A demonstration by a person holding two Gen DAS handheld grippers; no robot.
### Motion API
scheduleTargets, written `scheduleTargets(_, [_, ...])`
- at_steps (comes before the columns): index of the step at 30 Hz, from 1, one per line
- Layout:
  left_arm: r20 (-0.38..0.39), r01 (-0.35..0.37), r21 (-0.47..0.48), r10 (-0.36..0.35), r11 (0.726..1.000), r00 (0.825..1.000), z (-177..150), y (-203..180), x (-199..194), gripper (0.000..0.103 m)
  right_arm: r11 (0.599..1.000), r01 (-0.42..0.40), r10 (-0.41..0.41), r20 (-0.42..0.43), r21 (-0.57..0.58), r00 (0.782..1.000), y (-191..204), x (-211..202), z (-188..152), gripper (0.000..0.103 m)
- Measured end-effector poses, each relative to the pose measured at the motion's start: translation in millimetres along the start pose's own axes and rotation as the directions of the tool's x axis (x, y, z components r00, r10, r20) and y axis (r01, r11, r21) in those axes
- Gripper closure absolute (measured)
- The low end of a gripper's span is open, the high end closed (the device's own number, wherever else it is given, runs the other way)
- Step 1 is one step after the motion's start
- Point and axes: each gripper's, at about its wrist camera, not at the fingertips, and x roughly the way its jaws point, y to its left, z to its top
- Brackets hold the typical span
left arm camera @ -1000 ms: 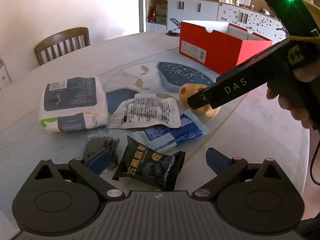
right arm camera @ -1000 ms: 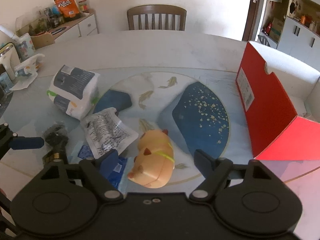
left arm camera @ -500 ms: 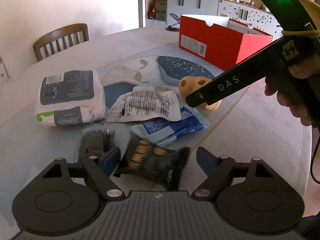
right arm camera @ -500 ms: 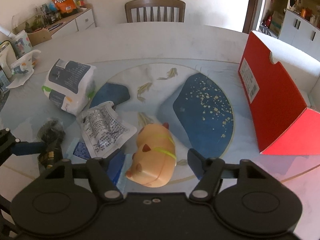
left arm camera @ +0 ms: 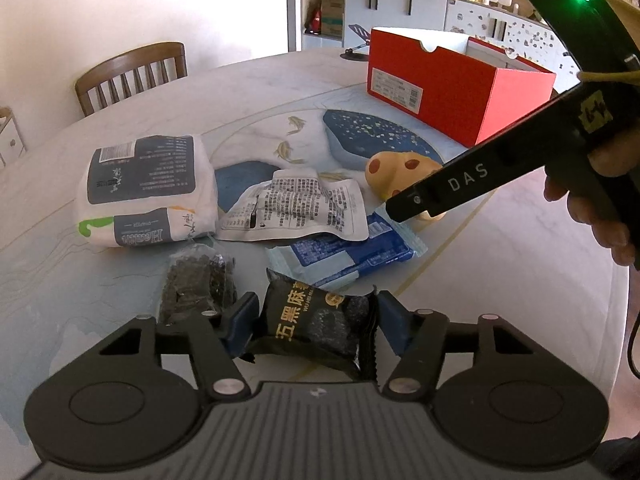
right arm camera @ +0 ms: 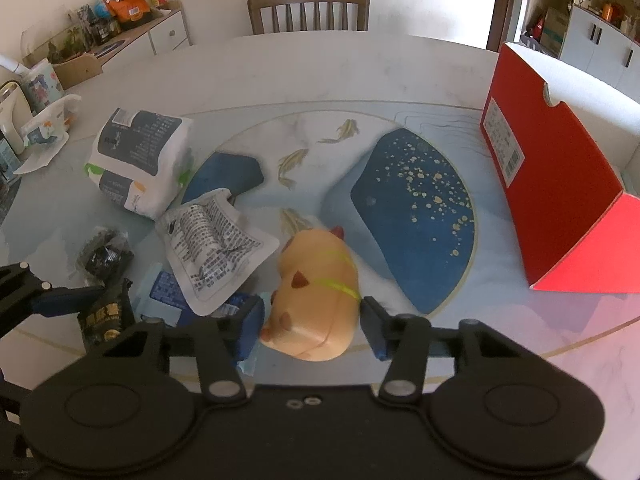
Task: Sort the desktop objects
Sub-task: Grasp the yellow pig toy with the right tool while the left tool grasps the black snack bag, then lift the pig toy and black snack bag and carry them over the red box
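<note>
Both pairs of tongs have narrowed since a second ago, each drawing in around its own object, while the hands have hardly shifted. Left tongs (left arm camera: 314, 320) are closing with a black snack packet (left arm camera: 316, 328) with gold characters between their blue pads; the pads sit right against the packet's two ends, though a firm pinch cannot be told. Right tongs (right arm camera: 312, 322) are closing on a yellow-orange toy animal (right arm camera: 316, 300) with a green band across its back; the left pad meets its side and the right pad stands at its flank, touching or nearly so. Both objects lie on the pale tabletop (left arm camera: 500, 280), on the near edge of its painted disc of blue shapes and fish. Just beyond the black packet lies a blue-and-white wrapped pack (left arm camera: 344, 252), partly under a crumpled white pouch (left arm camera: 296, 208) printed with black text. A dark bag of small black pieces (left arm camera: 196, 280) lies left of the packet, and a white and grey soft pack (left arm camera: 148, 188) lies further back on the left. An open red shoebox (left arm camera: 452, 84) stands well apart at the far right of the tabletop. A wooden chair (right arm camera: 308, 8) stands at the far edge. A person's hand (left arm camera: 596, 200) grips the handle of the right tongs.
</note>
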Motion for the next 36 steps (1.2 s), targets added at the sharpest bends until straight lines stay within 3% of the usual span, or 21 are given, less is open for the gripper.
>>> scheduleTargets(17, [-0.014,0.001,-0.052,-0.001,0.999,1.000,1.2,-1.7,-7.4,0.050,1.000,-0.019,0.019,0.050,0.005,0.999,-1.7,-21.6,-3.3,0.059])
scheduleTargets(36, [0.086,-0.005,-0.055,0.010,0.998,0.996,47.6,-19.8,-41.3,0.050,1.000,-0.022,0.022,0.110,0.001,0.994,-10.3,-66.3,-3.4,0.059])
